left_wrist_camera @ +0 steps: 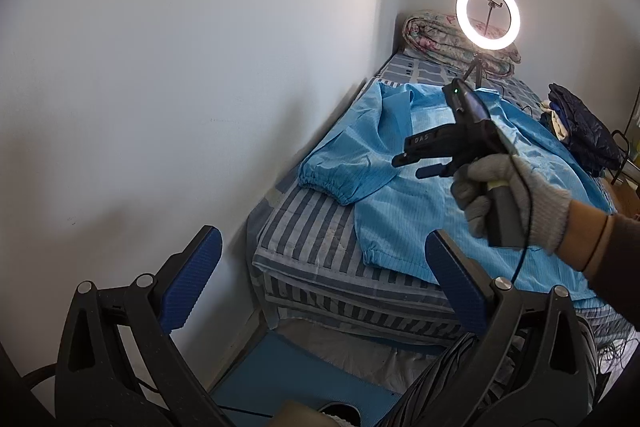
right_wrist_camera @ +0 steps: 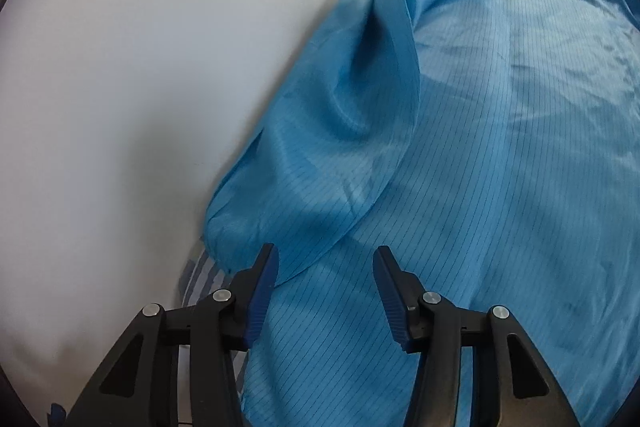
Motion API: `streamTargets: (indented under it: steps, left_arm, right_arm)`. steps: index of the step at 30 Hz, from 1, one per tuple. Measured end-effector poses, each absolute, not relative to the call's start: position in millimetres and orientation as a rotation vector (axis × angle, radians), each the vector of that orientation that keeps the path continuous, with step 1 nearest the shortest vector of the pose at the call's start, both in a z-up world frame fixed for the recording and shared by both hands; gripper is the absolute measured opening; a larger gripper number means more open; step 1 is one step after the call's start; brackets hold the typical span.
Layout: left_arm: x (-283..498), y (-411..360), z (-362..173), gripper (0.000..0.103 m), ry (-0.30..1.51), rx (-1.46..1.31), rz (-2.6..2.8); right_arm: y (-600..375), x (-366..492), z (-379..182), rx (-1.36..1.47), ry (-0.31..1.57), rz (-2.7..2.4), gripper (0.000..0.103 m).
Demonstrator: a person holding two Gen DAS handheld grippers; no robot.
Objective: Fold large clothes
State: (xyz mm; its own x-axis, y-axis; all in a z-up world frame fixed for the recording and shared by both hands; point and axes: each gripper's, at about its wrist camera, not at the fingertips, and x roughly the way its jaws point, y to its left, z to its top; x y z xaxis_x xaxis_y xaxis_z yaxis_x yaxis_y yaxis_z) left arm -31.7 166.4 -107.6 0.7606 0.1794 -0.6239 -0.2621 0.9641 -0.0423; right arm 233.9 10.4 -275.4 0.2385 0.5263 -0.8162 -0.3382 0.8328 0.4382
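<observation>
A large light-blue striped coat [left_wrist_camera: 408,195] lies spread on a striped bed [left_wrist_camera: 316,227], one sleeve with an elastic cuff [left_wrist_camera: 340,171] folded across its left side. The same coat [right_wrist_camera: 480,147] fills the right wrist view, with the folded sleeve [right_wrist_camera: 332,131] on its left. My left gripper [left_wrist_camera: 324,239] is open and empty, held back from the foot of the bed. My right gripper [right_wrist_camera: 326,255] is open and empty, just above the coat near the sleeve edge; in the left wrist view it [left_wrist_camera: 412,165] hovers over the coat in a gloved hand.
A white wall [left_wrist_camera: 180,67] runs along the bed's left side. A lit ring light [left_wrist_camera: 488,15] on a tripod stands at the bed's far end before a rolled floral quilt [left_wrist_camera: 432,35]. Dark clothes [left_wrist_camera: 584,131] lie at the right. Cables [left_wrist_camera: 460,367] and a blue mat [left_wrist_camera: 288,375] are below.
</observation>
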Motion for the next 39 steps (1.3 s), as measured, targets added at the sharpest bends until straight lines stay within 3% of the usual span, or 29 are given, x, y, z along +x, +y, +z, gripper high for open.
streamTargets:
  steps: [7,10,12,15,17,25,27,31,34,35,36,39]
  left_arm:
    - [-23.4,177.4,-112.5,0.103,0.689,-0.183,0.261]
    - [-20.2,176.0,-114.7,0.103,0.697,-0.168,0.253]
    - [-18.8,175.6,-116.3,0.103,0.700,-0.170,0.249]
    - [-16.3,176.9,-119.0,0.103,0.703,-0.200,0.245]
    - [-11.9,176.1,-121.4,0.103,0.710,-0.206,0.233]
    - [20.0,163.3,-130.1,0.085,0.703,-0.244,0.154]
    - [38.6,162.8,-138.3,0.076,0.734,-0.308,0.111]
    - [80.0,161.7,-158.8,0.075,0.789,-0.434,0.048]
    - [109.5,162.1,-173.9,0.075,0.810,-0.513,0.045]
    - [118.5,164.1,-179.3,0.075,0.814,-0.541,0.047]
    - [126.8,166.3,-185.4,0.075,0.820,-0.567,0.058]
    - [149.7,178.4,-208.3,0.075,0.845,-0.646,0.097]
  right_arm:
    - [11.8,256.1,-312.6,0.350,1.249,0.563,0.049]
    - [20.1,260.0,-317.1,0.338,1.252,0.582,0.030]
    - [24.8,260.5,-317.3,0.332,1.260,0.620,0.009]
    - [21.4,261.1,-309.9,0.332,1.259,0.648,0.000]
    - [12.4,259.6,-299.1,0.328,1.238,0.665,0.000]
    - [-47.3,250.6,-268.4,0.229,1.215,0.634,0.000]
    - [-62.3,251.1,-271.4,0.215,1.221,0.600,0.000]
    - [-76.1,251.7,-283.3,0.201,1.238,0.566,0.000]
    - [-77.7,250.0,-283.1,0.185,1.232,0.555,0.011]
    - [-79.3,251.0,-283.2,0.176,1.227,0.551,0.022]
    - [-81.8,251.9,-281.8,0.169,1.213,0.552,0.027]
    - [-85.6,243.7,-276.4,0.144,1.161,0.566,0.027]
